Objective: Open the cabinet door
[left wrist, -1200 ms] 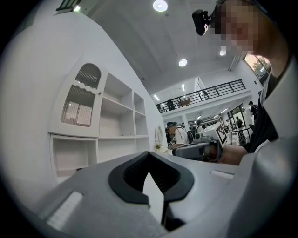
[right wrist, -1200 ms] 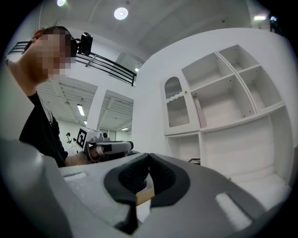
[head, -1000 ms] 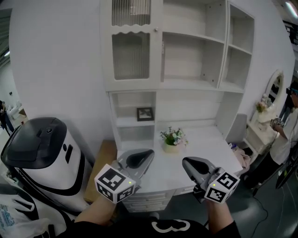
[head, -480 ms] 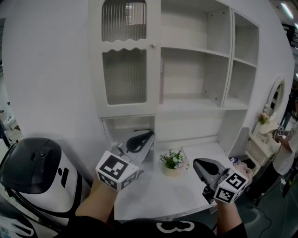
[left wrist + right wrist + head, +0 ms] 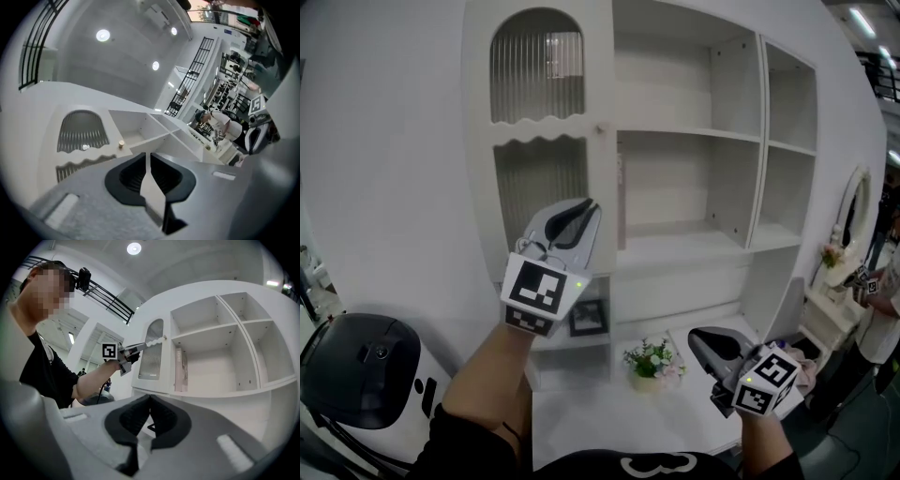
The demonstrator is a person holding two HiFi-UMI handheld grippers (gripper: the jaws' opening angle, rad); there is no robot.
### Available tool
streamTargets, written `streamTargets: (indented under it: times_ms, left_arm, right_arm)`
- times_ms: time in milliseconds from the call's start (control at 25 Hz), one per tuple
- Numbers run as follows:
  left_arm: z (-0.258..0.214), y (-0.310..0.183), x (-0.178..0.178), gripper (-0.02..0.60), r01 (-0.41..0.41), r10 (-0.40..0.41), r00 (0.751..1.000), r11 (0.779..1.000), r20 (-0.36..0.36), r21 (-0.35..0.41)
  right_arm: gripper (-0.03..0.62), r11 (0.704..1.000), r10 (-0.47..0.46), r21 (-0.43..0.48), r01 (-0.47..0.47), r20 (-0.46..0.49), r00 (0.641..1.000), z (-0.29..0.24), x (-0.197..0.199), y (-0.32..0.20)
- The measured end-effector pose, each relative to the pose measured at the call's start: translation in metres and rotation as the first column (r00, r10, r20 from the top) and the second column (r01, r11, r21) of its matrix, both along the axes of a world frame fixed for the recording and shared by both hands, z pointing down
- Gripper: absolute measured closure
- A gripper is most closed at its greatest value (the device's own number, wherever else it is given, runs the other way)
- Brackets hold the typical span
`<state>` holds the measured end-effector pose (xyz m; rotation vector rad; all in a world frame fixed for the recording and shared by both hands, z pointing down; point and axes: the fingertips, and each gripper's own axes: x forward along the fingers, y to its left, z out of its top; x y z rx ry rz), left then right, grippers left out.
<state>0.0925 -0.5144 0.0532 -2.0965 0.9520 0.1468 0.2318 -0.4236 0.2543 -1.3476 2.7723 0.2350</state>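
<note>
Head view | left gripper (image 5: 584, 210): jaws together, empty, before cabinet door (image 5: 542, 133) | right gripper (image 5: 699, 339): jaws together, empty, above bench (image 5: 581, 417) right edge

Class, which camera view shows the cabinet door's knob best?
Left gripper view: the knob stands clear, unblocked. The head view shows it tiny on the door edge; the right gripper view, small by the left gripper.

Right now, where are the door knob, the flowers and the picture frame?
door knob (image 5: 602, 128): head view, its round tip.
flowers (image 5: 652, 357): head view, the blooms.
picture frame (image 5: 588, 319): head view, its middle.
</note>
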Motion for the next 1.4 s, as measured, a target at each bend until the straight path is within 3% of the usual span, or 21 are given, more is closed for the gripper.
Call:
streamTargets:
  times_ms: [320,480,920,1200,1400]
  left_arm:
    - [-0.055,-0.055,0.014,0.475,0.117,-0.124,0.991,0.988,0.059,0.106]
    - [-0.08,-0.075,0.027,0.419,0.177,-0.196,0.975,0.971,0.104,0.162]
    - [-0.111,-0.111,0.038,0.422,0.249,-0.265,0.962,0.951,0.067,0.186]
    - [-0.117,-0.116,0.043,0.496,0.273,-0.296,0.952,0.938,0.082,0.213]
    - [-0.116,-0.119,0.045,0.511,0.264,-0.285,0.955,0.941,0.078,0.211]
  right_arm:
    - [0.591,0.999,-0.005,-0.033,0.005,-0.01,1.0,0.013,0.002,-0.029]
    - [0.591,0.999,-0.01,-0.038,0.009,-0.023,1.0,0.015,0.001,-0.042]
    - [0.591,0.998,0.005,-0.055,-0.006,-0.015,1.0,0.023,0.014,-0.054]
    - [0.591,0.998,0.013,-0.06,-0.014,-0.011,1.0,0.027,0.017,-0.058]
    - [0.591,0.998,0.017,-0.062,-0.017,0.002,1.0,0.032,0.021,-0.062]
